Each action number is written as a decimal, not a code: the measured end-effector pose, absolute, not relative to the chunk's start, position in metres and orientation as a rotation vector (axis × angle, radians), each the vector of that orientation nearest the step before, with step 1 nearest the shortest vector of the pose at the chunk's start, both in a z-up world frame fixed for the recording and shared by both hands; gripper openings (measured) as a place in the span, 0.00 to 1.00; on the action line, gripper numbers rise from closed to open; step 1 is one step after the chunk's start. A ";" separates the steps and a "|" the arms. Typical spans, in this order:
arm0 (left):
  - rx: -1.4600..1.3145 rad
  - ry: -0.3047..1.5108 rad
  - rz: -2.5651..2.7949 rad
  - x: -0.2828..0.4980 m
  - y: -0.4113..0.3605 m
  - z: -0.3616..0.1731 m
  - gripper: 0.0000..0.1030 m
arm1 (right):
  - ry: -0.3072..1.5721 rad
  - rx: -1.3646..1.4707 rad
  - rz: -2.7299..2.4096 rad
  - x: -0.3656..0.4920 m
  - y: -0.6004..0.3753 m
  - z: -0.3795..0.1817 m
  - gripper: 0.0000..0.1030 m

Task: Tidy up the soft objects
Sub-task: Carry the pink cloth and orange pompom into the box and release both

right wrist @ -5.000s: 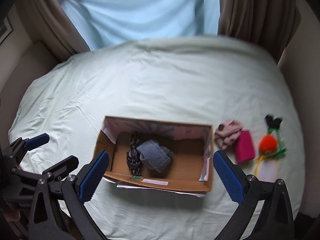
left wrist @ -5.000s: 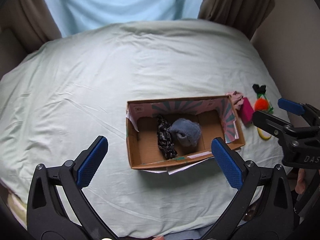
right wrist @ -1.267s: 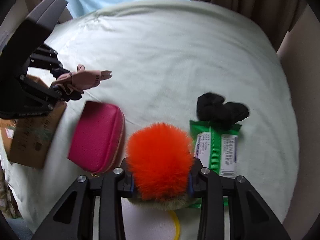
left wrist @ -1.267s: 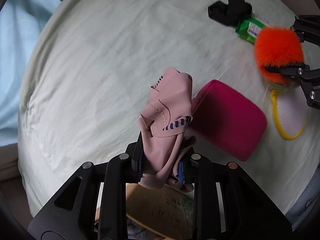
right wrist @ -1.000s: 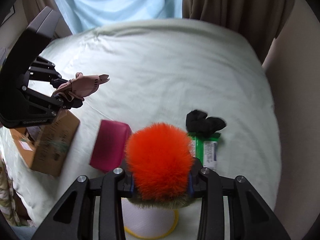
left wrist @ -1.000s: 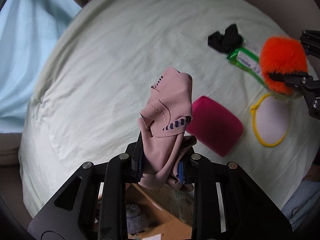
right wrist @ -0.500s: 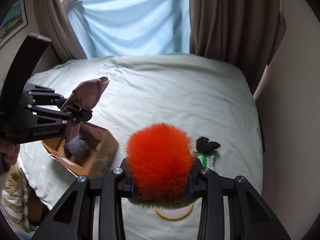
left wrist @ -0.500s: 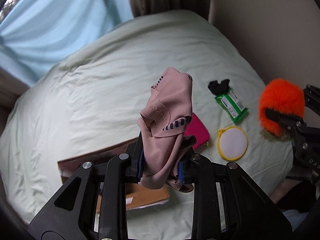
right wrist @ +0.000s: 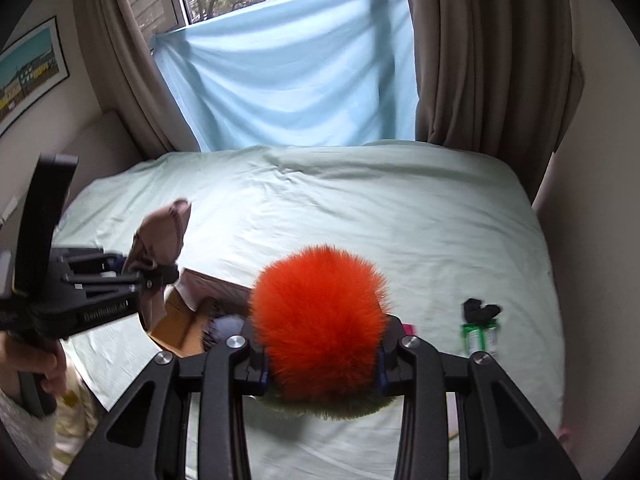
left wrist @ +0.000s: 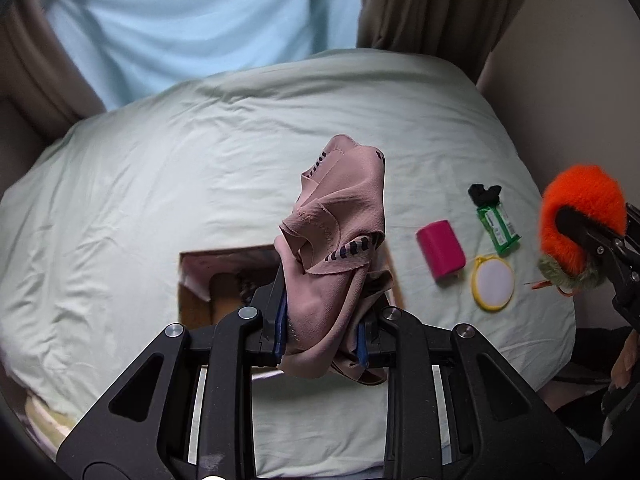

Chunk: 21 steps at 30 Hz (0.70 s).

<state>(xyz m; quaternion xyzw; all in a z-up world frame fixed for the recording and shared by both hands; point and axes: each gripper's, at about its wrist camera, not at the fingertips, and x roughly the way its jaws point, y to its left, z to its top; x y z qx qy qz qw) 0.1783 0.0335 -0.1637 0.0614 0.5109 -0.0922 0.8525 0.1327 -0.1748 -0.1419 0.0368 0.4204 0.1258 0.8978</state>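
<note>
Both grippers loaded, box mostly hidden

Left gripper (left wrist: 320, 340) pinches a pink cloth (left wrist: 336, 248) that covers most of the cardboard box (left wrist: 192, 292); right gripper (right wrist: 322, 364) squeezes an orange pom-pom (right wrist: 320, 320). Pale green bedsheet (left wrist: 160, 184), blue drape (right wrist: 288, 68) over the window. The green packet's (left wrist: 498, 226) label is unreadable.
</note>
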 end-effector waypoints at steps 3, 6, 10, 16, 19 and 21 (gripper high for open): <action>0.104 1.081 -0.175 0.177 0.066 -0.166 0.22 | 0.886 0.108 0.254 0.135 -0.147 -0.141 0.33; 0.071 1.090 -0.164 0.177 0.101 -0.170 0.22 | 0.907 0.123 0.242 0.138 -0.118 -0.143 0.33; 0.024 1.117 -0.151 0.183 0.143 -0.184 0.22 | 0.929 0.134 0.207 0.143 -0.085 -0.153 0.33; -0.007 1.177 -0.164 0.200 0.184 -0.219 0.22 | 0.980 0.165 0.163 0.155 -0.048 -0.178 0.33; -0.046 1.213 -0.169 0.211 0.198 -0.240 0.22 | 1.022 0.192 0.150 0.164 -0.033 -0.196 0.33; -0.068 1.240 -0.169 0.216 0.205 -0.257 0.22 | 1.052 0.199 0.142 0.169 -0.026 -0.210 0.33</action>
